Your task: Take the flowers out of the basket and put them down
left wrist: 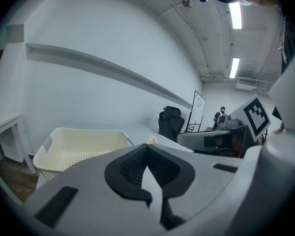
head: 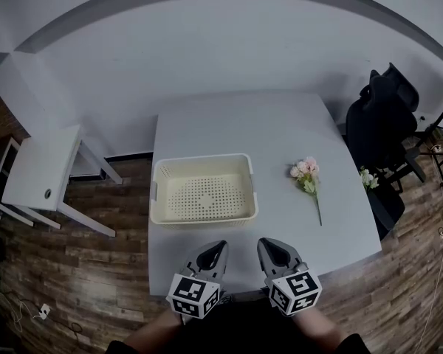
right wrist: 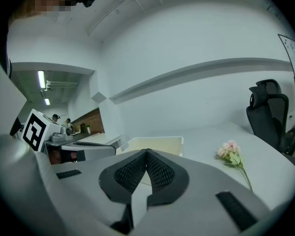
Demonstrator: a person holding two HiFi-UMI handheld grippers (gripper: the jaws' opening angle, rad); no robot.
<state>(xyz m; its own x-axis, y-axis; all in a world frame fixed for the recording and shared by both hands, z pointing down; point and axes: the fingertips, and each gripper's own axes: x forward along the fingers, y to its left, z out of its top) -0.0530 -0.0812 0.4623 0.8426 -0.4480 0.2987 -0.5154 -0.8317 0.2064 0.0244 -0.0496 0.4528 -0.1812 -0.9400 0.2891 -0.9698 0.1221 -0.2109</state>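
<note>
In the head view, the cream perforated basket (head: 199,158) sat on the grey bench (head: 280,124), left of centre, its holed floor in full view. The flower (head: 307,175), a pink cluster on a green stem, lay flat on the bench to the right of the basket and well apart from it, blossoms toward the far side and stem pointing to the near edge. The left hand-held gripper (head: 213,252) and the right hand-held gripper (head: 274,250) hung side by side over the bench's near edge, just short of the basket. A black office chair (head: 380,124) stood off the right side, and a white table (head: 40,168) off the left.

In the left gripper view, the left hand-held gripper (left wrist: 147,145) had its jaws together, tip to tip. The basket (left wrist: 81,144) lay beyond to the left.

In the right gripper view, the right hand-held gripper (right wrist: 147,152) likewise had its jaws together at the tips. The flower (right wrist: 231,152) lay on the bench to the right.
</note>
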